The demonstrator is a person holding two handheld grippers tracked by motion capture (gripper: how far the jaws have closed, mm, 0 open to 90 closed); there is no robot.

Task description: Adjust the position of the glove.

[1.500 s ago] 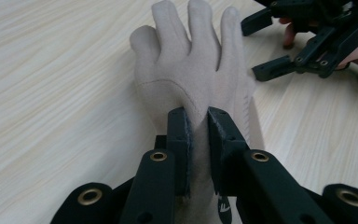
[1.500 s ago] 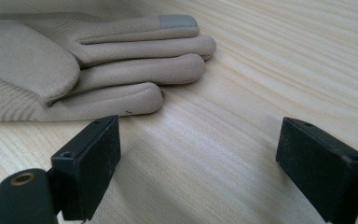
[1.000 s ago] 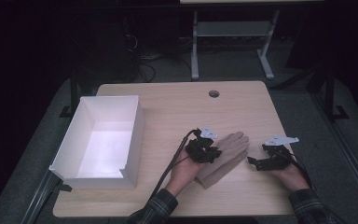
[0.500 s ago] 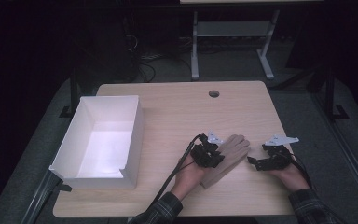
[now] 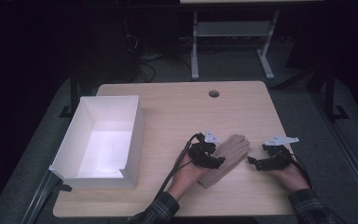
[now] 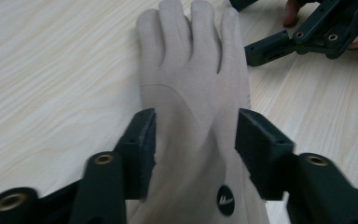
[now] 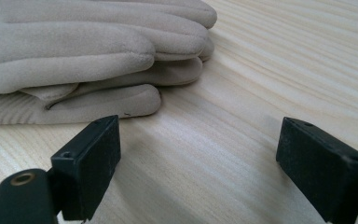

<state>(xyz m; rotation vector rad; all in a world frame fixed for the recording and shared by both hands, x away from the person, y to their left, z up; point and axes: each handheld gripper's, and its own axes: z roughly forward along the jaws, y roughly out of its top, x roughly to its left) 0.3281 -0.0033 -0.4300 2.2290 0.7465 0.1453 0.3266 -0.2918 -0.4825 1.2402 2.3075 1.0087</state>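
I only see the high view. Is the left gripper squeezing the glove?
Observer: No. The left gripper's jaws have just been opening. The glove lies flat between them, not pinched.
Operator: Is it just one glove?
Observer: The right gripper view looks like two, with a second glove under the top one.
Operator: Is the right gripper holding anything?
Observer: No. The right gripper is open, with bare table between its jaws, just beside the glove's fingertips.
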